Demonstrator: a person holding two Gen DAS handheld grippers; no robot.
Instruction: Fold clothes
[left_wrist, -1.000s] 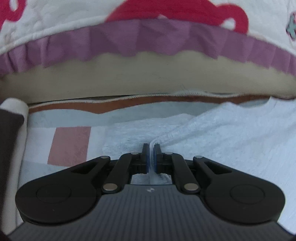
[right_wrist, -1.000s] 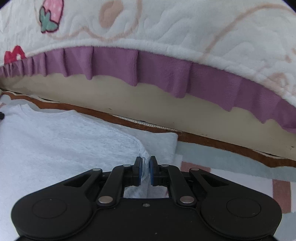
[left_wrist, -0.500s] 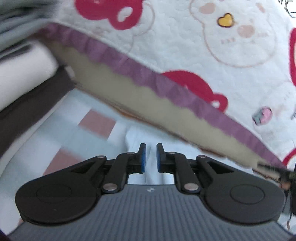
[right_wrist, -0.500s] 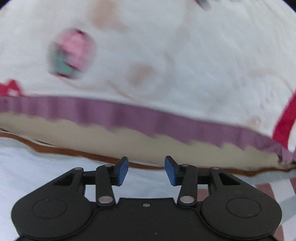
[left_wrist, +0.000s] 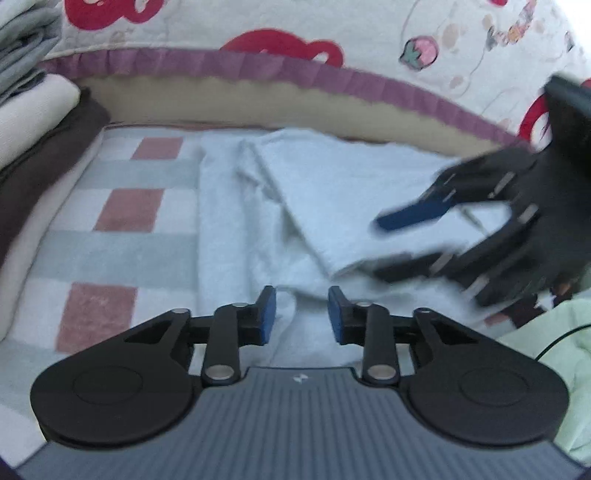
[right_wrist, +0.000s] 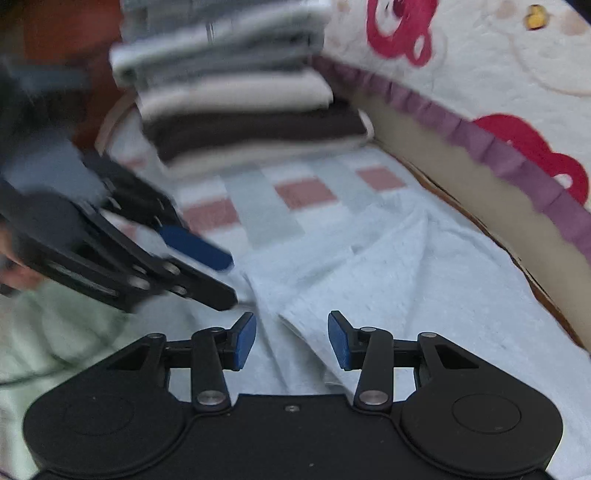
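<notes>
A pale grey garment (left_wrist: 343, 206) lies partly folded on a checked blanket (left_wrist: 122, 240) of pink, grey and white squares, near the blanket's far edge, where a quilted white cover with a purple frill (left_wrist: 258, 70) hangs over it. One layer of the garment is turned over onto the rest, leaving a slanting fold edge. The left gripper (left_wrist: 302, 317) hovers above the garment's near part; its jaws are opening and nothing sits between them. The right gripper (right_wrist: 291, 338) hangs above the same garment with its jaws spread and empty. At the blanket's left end stands a stack of folded clothes (right_wrist: 240, 96), grey, cream and dark brown. A light green cloth (right_wrist: 62, 332) lies by the near edge.
</notes>
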